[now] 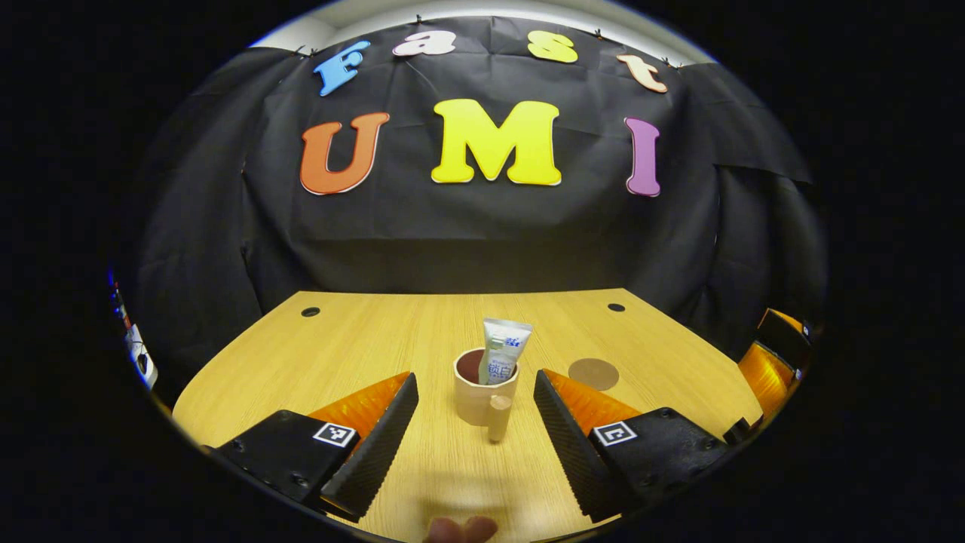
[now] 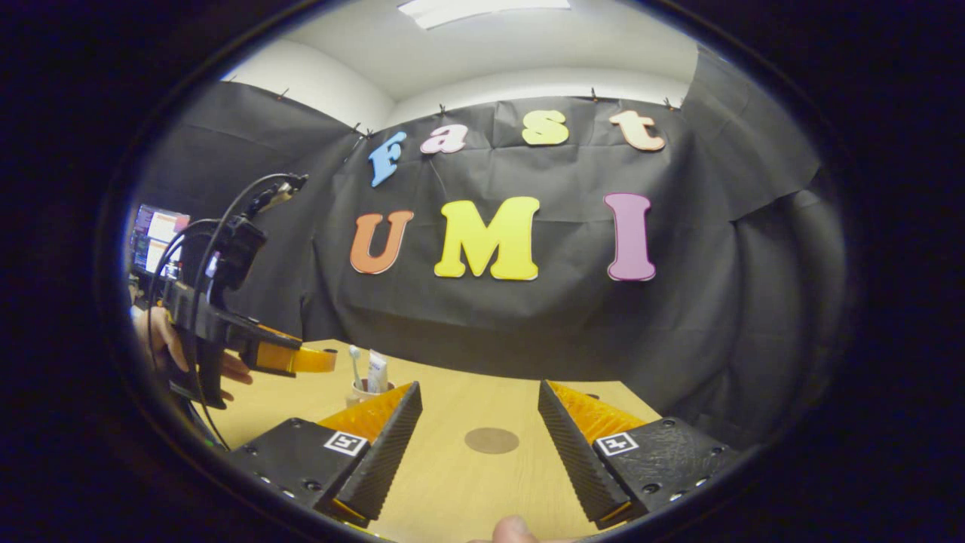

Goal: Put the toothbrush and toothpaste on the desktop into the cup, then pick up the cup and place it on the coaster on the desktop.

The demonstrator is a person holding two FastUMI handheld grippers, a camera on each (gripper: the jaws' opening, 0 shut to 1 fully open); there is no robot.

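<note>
Your left gripper (image 1: 475,434) is spread wide, cup (image 1: 482,396) centred between the fingers, untouched, toothpaste (image 1: 503,351) inside. Your right gripper (image 2: 479,445) gapes above the coaster (image 2: 491,440), bare desktop (image 2: 452,483) around.

This is a recording booth set up inside an office-like room, not a home. A black cloth (image 1: 482,226) hangs in creased folds behind the table (image 1: 377,339), pinned along its top edge and wrapping round from about 9 to 3 o'clock. The table is a light wood-grain office top with two round cable holes (image 1: 310,311) near its far corners. In the right gripper view, a white wall (image 2: 317,90) and ceiling rise above the cloth, with a flat ceiling light panel (image 2: 482,9) at 12 o'clock, and a lit monitor (image 2: 154,234) glows beyond the cloth's edge at 9 o'clock.
</note>
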